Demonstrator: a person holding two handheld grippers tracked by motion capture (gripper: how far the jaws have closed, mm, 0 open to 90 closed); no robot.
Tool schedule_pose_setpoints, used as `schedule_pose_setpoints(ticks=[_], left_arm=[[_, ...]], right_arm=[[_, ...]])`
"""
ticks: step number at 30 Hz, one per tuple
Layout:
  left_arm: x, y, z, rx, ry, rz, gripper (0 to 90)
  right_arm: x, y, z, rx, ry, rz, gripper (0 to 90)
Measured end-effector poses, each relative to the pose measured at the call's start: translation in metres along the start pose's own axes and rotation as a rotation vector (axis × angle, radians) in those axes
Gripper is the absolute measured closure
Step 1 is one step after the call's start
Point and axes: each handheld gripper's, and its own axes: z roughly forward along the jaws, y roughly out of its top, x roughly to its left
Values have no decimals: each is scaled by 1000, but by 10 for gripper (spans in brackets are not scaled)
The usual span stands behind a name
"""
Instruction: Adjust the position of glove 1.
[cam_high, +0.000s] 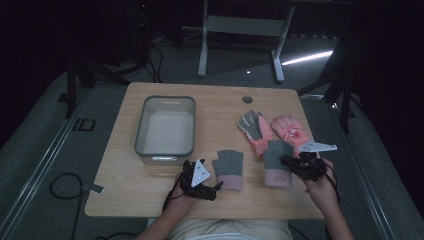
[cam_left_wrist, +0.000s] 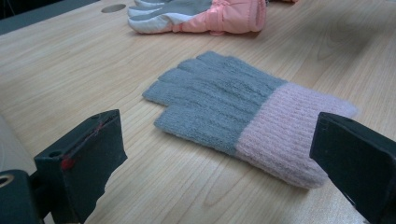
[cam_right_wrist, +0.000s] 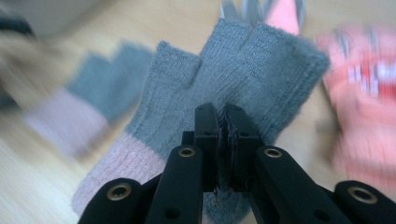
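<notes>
Two grey knit gloves with pink cuffs lie on the wooden table. The left knit glove lies flat just ahead of my left gripper, whose jaws stand wide open on either side of its cuff without touching it. My right gripper is shut on the right knit glove, pinching grey fabric near its side edge. The left knit glove shows blurred in the right gripper view.
A grey plastic bin stands at the table's left. Two pink ski gloves lie beyond the knit pair; one ski glove lies palm side up. A round hole sits near the far edge.
</notes>
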Motion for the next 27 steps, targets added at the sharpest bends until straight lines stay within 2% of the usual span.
schedule_pose_setpoints(ticks=[2,5,8,10,15,19,23,27], left_arm=[[0,0,0,-1,0,3,25],[-1,0,0,-3,0,6,25],[-2,-1,-1,-7,21,13,22],[-2,-1,-1,-11,18,15,21],[-1,-1,-4,-47,-34,10,15],[1,0,-8,-86,-64,-19,7],[2,-1,-9,-87,-54,-31,4],[1,-1,-8,-82,-60,-23,4]], right_arm=[[10,17,4,-26,40,-6,851],[27,35,16,-43,73,-38,850],[40,46,30,-53,102,-45,850],[47,50,40,-44,100,-42,850],[61,47,68,6,118,-51,850],[70,41,84,41,138,-41,850],[78,34,97,73,148,-52,849],[82,28,107,106,168,-25,848]])
